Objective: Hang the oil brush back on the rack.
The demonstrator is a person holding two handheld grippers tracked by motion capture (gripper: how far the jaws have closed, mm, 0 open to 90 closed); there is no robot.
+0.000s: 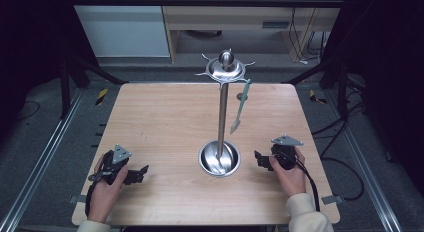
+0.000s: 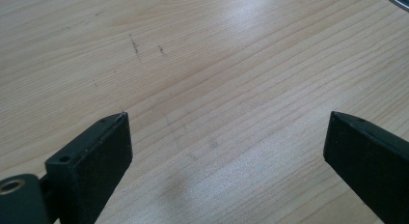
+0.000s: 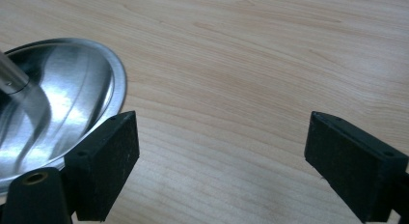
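Note:
A steel utensil stand [image 1: 222,109] rises from a round dish base [image 1: 219,158] at the table's near middle, with a hooked crown [image 1: 226,68] on top. A pale green utensil [image 1: 240,106] hangs from a hook on the right side. My left gripper [image 1: 142,173] rests open near the front left, a hand holding it, nothing between its jaws [image 2: 226,137]. To the right of the base my right gripper [image 1: 259,159] is open and empty [image 3: 222,137]. The dish base [image 3: 58,113] lies just beside that gripper's left jaw.
The wooden table [image 1: 165,122] has rounded corners and metal frame rails along both sides. Cables lie on the floor at the right. A cabinet and desk stand behind the table.

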